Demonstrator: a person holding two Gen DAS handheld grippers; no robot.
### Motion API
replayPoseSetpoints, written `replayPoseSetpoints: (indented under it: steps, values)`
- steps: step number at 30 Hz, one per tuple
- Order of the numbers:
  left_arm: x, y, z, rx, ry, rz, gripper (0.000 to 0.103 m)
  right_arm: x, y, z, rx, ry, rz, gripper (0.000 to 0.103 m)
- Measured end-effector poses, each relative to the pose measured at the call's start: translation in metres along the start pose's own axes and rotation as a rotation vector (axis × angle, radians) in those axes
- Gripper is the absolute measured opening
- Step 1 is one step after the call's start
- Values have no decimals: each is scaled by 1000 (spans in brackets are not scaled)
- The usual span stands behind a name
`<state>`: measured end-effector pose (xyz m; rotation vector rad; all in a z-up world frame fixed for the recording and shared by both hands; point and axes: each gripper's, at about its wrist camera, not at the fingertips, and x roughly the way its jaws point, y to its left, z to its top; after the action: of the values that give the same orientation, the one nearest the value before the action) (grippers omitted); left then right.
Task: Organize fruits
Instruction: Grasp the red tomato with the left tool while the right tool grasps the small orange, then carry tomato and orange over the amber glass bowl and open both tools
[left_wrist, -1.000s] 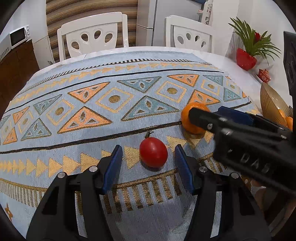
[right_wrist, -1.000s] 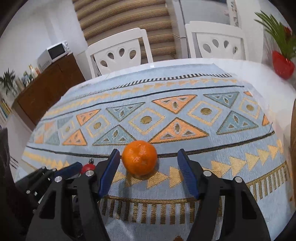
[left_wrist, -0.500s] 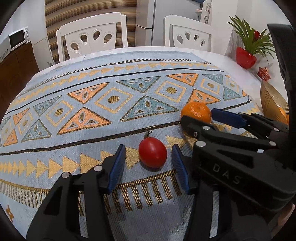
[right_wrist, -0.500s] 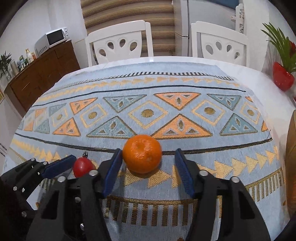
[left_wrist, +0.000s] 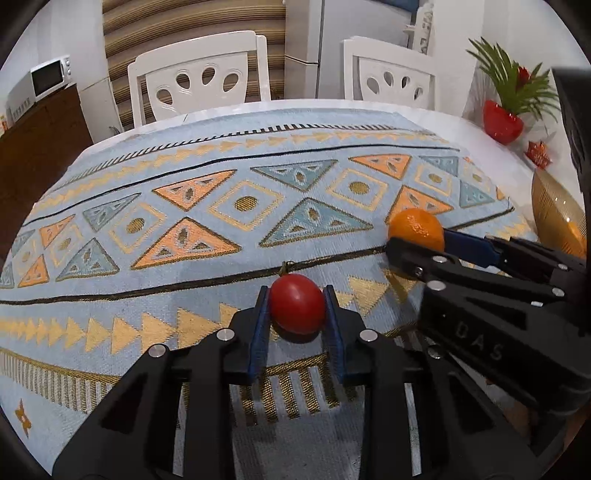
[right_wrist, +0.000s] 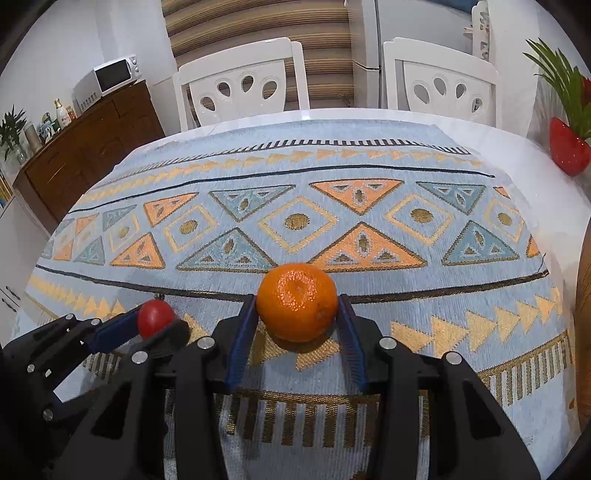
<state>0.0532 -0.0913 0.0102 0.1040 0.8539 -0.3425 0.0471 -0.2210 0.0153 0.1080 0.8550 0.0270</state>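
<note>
A red tomato (left_wrist: 297, 303) with a small stem sits on the patterned cloth, and my left gripper (left_wrist: 295, 295) is shut on it, blue pads pressed to both its sides. In the right wrist view the same tomato (right_wrist: 155, 317) shows at the lower left inside the left gripper (right_wrist: 157, 326). An orange (right_wrist: 297, 301) rests on the cloth with my right gripper (right_wrist: 297, 304) shut on it. From the left wrist view the orange (left_wrist: 415, 227) and the right gripper (left_wrist: 417, 243) lie to the right.
A golden bowl (left_wrist: 557, 212) holding orange fruit stands at the table's right edge. A red vase with a green plant (left_wrist: 504, 122) and a small red ornament (left_wrist: 538, 153) sit at the back right. Two white chairs (right_wrist: 243, 81) stand behind the table.
Both grippers have closed: the left one's jaws narrowed onto the tomato and the right one's onto the orange. Both fruits stay on the cloth.
</note>
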Motion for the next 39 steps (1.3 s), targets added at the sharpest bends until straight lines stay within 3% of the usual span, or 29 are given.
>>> replayPoseSetpoints:
  steps: [10,16,19,21,26,34,39]
  values:
    - [-21,5,-2,-26,-121,-3,27,-19,-8,-5,35,-60,18,43]
    - [-15,6,0,-32,-94,-5,27,-41,-9,-22,42,-89,-21,43]
    - [-14,-4,-1,15,-77,12,27,-59,-15,-39,57,-98,-24,42]
    - [-20,-19,-3,65,-75,21,27,-76,-24,-54,75,-102,-35,42]
    - [-52,-78,1,149,-111,-78,27,-123,-58,-72,138,-156,-28,42]
    - [-103,-191,22,312,-225,-169,28,-215,-127,-63,197,-319,-128,43]
    - [-107,-245,44,336,-220,-286,28,-246,-192,-51,283,-362,-209,43]
